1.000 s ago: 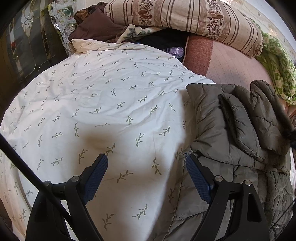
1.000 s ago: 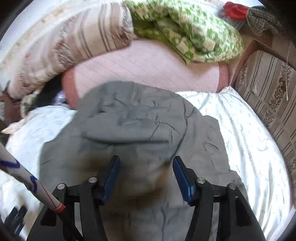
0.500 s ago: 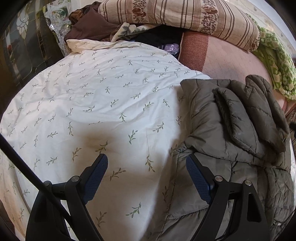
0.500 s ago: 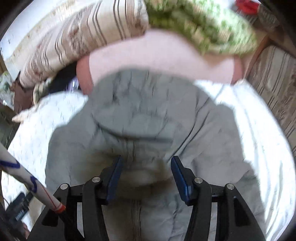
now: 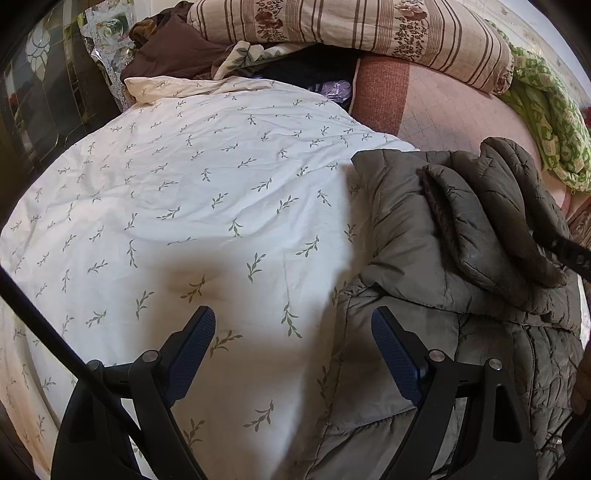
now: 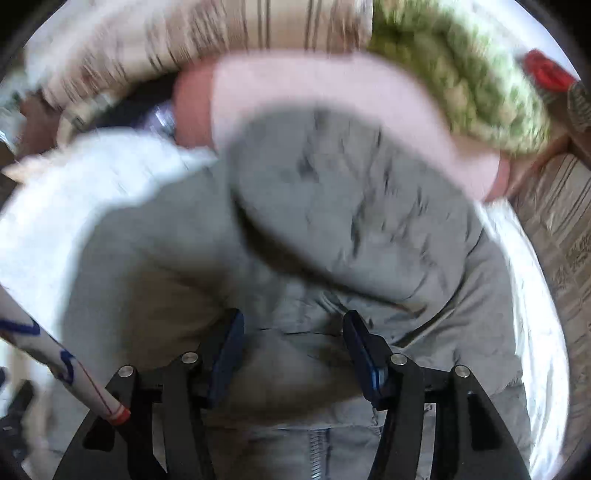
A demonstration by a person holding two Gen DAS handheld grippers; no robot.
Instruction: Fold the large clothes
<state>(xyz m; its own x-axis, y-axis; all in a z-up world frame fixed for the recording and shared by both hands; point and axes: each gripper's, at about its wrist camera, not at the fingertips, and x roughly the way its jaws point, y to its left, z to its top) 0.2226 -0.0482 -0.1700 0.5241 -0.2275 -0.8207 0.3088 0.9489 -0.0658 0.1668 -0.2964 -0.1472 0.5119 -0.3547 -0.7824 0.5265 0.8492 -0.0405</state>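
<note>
1. Broadly, the white leaf-print duvet spreads over the near and left part of the bed in the left wrist view, a wide flat stretch with only light creases; its left edge falls away toward a dark glass-fronted cabinet.
2. Along the far side, a striped pillow sits on top of a pink quilted blanket, with a green patterned blanket at the right; a brown garment is bunched at the far left corner.
3. The grey-green puffer jacket lies on the right part of the duvet, its upper part folded over itself in thick layers, its left edge running down toward the near side of the bed.
4. The left gripper hovers with its jaws spread wide and nothing between them; one pad is over bare duvet, the other over the jacket's left edge.
5. The right wrist view is smeared with motion blur. The right gripper is released, jaws apart, directly over the middle of the jacket; whether the fingertips touch the fabric cannot be told.
6. A striped sofa arm borders the bed on that side.
</note>
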